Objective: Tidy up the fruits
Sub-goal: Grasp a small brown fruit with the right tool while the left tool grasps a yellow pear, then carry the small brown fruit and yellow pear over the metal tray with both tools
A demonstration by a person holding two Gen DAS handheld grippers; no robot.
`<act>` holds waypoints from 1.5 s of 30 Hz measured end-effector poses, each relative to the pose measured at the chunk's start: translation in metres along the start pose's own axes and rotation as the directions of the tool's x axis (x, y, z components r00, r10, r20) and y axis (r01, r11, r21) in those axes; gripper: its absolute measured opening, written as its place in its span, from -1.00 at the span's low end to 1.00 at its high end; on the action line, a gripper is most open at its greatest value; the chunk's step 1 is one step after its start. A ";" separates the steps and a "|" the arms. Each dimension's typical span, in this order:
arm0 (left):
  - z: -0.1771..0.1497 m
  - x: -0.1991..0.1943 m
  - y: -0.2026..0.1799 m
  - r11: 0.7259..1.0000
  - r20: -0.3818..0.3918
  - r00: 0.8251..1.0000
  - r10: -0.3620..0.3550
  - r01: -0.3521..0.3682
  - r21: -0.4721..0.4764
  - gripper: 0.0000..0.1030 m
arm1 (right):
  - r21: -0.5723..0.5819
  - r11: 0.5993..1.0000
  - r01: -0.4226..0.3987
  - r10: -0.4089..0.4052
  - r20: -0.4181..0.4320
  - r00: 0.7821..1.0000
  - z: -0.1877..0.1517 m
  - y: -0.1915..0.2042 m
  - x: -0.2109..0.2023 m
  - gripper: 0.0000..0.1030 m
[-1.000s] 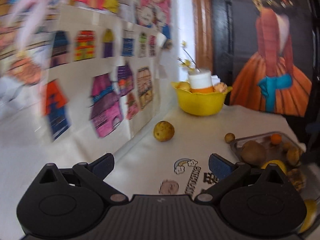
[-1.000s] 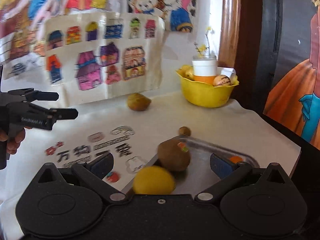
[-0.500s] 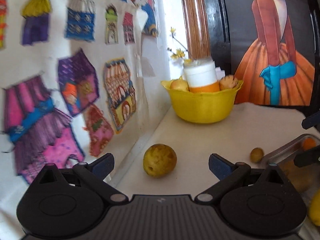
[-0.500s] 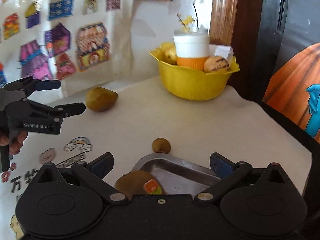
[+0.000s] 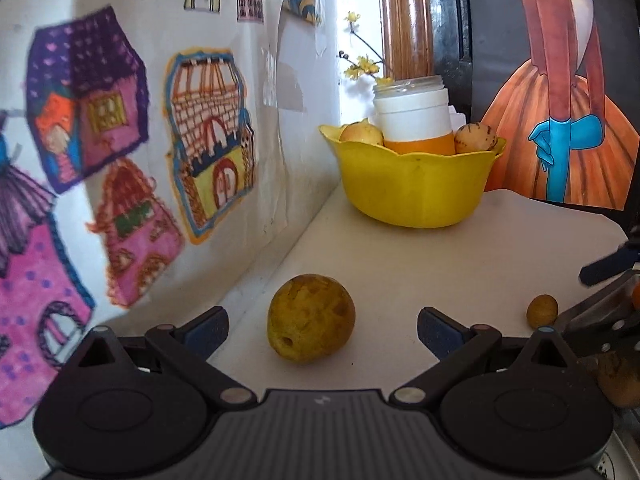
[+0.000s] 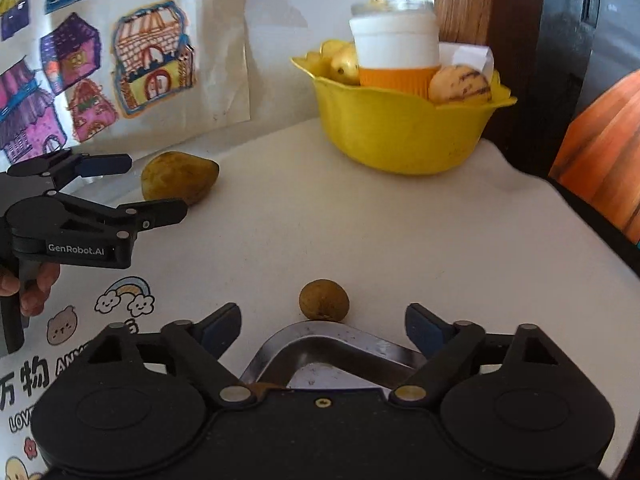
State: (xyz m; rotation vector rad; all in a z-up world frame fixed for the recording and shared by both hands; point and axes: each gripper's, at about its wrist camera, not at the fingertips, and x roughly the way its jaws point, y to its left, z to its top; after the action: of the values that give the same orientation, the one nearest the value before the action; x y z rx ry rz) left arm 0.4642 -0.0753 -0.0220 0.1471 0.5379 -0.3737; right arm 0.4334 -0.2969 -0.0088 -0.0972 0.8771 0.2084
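Note:
A yellow-brown lumpy fruit (image 5: pixel 311 329) lies on the white tabletop by the wall. My left gripper (image 5: pixel 323 330) is open, its fingers on either side of the fruit and apart from it. In the right wrist view that same fruit (image 6: pixel 180 176) and the left gripper (image 6: pixel 156 188) appear at the left. A small round brown fruit (image 6: pixel 324 300) sits just beyond the corner of a metal tray (image 6: pixel 320 344). My right gripper (image 6: pixel 324 326) hangs over that corner with its jaws closing. The small fruit lies just ahead of the tips, untouched.
A yellow bowl (image 5: pixel 412 188) at the back holds fruits and a white-and-orange cup (image 5: pixel 416 124). Paper drawings cover the wall (image 5: pixel 120 160) on the left. A hand (image 6: pixel 36 284) grips the left tool. More fruit (image 5: pixel 620 380) lies in the tray at the right.
Both grippers moved forward and down toward the table. The lumpy fruit now lies between the left fingers. The right gripper passed over the tray's fruits to the small brown one, and its jaws narrowed.

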 end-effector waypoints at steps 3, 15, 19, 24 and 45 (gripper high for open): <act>0.002 0.004 0.000 1.000 0.000 1.000 -0.007 0.007 -0.007 0.99 | 0.001 1.000 -0.002 0.002 -0.014 1.000 0.001 0.001 0.008 0.57; 0.005 0.013 -0.002 1.000 0.004 1.000 -0.003 0.003 -0.015 0.79 | -0.052 0.998 -0.017 0.017 -0.003 1.000 -0.003 0.018 0.017 0.31; 0.004 0.017 -0.001 0.999 -0.028 1.000 0.009 -0.010 -0.032 0.51 | -0.056 0.998 -0.012 0.012 0.000 1.000 -0.001 0.019 0.020 0.07; 0.005 0.022 0.003 0.997 -0.053 0.998 0.022 -0.025 -0.068 0.14 | -0.081 0.997 -0.005 0.006 0.006 1.000 -0.002 0.023 0.019 -0.09; -0.010 -0.014 -0.007 0.997 -0.106 0.994 0.014 -0.022 -0.070 0.08 | -0.244 0.968 -0.058 0.061 0.003 0.998 -0.020 0.059 0.000 -0.39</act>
State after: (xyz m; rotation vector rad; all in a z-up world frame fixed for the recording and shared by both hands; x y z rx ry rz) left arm 0.4457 -0.0747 -0.0230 0.1032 0.6525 -0.3300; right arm 0.4051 -0.2433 -0.0214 -0.2987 0.8418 0.3726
